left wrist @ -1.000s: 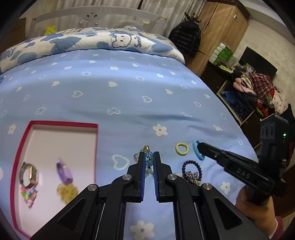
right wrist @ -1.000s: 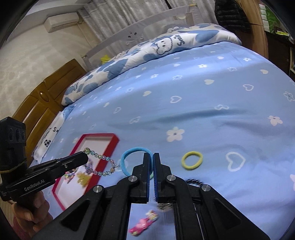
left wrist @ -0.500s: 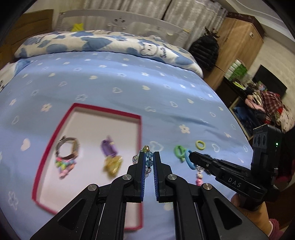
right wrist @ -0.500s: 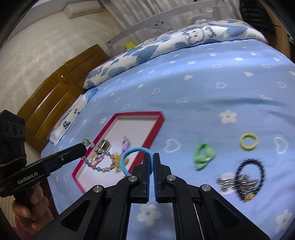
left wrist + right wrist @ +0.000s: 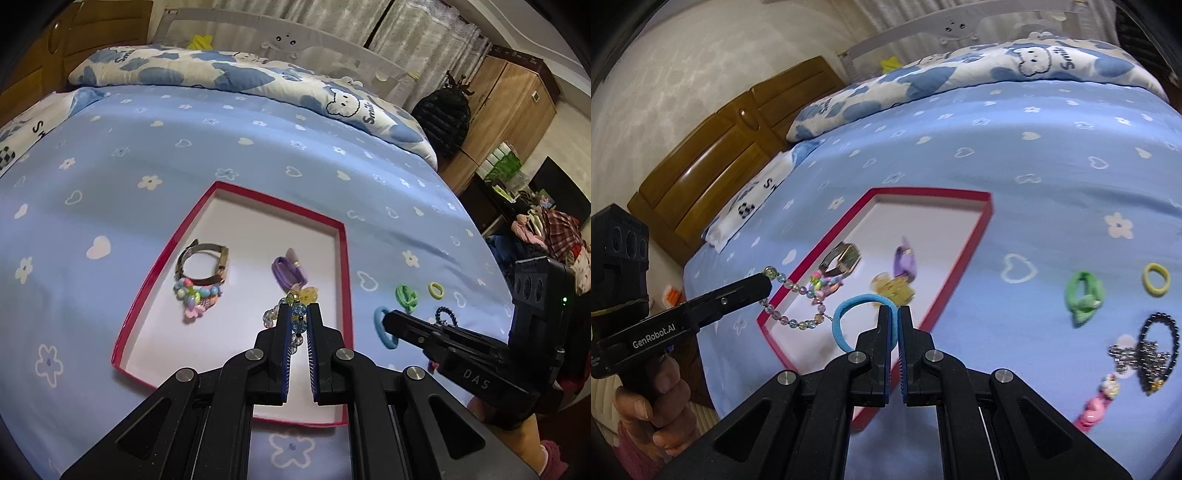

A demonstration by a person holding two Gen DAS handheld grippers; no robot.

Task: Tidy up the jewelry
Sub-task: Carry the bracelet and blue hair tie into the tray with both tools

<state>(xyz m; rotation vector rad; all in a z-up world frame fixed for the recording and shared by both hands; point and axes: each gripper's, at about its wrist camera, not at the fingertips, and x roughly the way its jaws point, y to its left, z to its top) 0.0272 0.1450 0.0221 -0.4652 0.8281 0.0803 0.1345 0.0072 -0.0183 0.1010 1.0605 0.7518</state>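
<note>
Tray (image 5: 157, 275) now lies under both grippers, where a second ago it sat off to the side; left gripper (image 5: 298, 314) is clamped on the bead bracelet (image 5: 295, 317), which hangs above the tray's near end; right gripper (image 5: 894, 314) is pinched on the blue tie (image 5: 846, 314), held over the tray's near rim; watch (image 5: 201, 264) and purple tie (image 5: 290, 271) already lie inside it; beyond the tray's right rim wait green tie (image 5: 1084, 293), yellow tie (image 5: 1156, 278) and black bracelet (image 5: 1160, 332); both loads look ready to drop.
</note>
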